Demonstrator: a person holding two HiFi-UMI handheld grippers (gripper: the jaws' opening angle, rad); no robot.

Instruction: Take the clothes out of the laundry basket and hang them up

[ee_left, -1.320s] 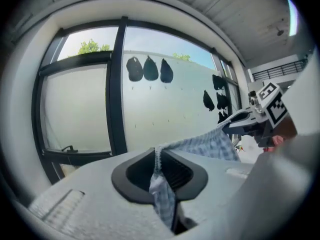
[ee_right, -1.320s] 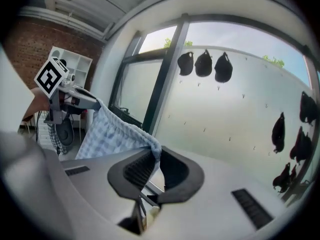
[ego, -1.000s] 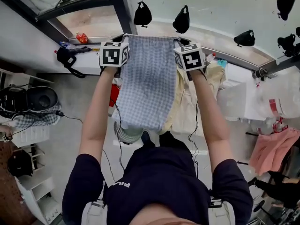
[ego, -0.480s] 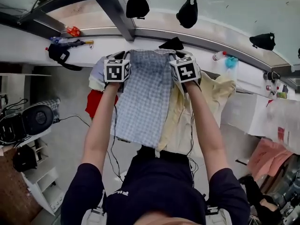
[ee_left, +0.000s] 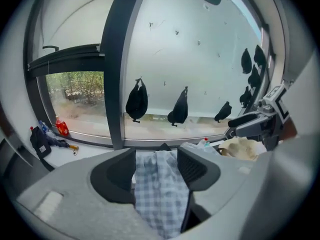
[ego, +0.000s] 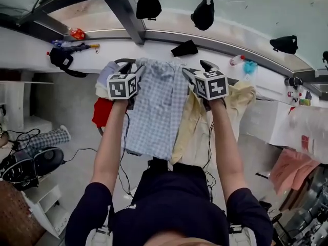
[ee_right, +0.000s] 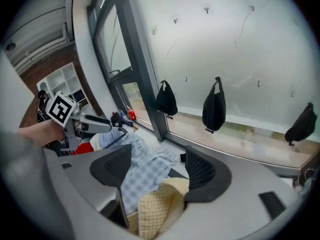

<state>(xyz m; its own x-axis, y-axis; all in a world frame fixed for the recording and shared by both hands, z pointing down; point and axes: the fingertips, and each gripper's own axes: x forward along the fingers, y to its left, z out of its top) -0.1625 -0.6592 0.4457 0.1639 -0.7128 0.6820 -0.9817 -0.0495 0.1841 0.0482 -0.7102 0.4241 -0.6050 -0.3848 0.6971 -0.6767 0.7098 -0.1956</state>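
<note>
We count two claws, the left claw (ego: pixel 130 67) and the right claw (ego: pixel 199 69), each bearing one marker cube (ego: pixel 122 86); two forearms (ego: pixel 110 137) of one person (ego: pixel 169 204); one blue-checked cloth (ego: pixel 154 111); one cream garment (ego: pixel 197 132); one red garment (ego: pixel 102 111); one pink garment (ego: pixel 289 170); at least three black bags (ego: pixel 148 4) on the wall (ego: pixel 246 4) in the head view, more of them in the left gripper view; one red bottle (ego: pixel 77 33) on the sill (ego: pixel 31 50).

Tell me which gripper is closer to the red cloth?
Left. The left gripper is right beside the red cloth; the right gripper is across the checked cloth from it. Both have just opened their fingers, with checked cloth between them.
</note>
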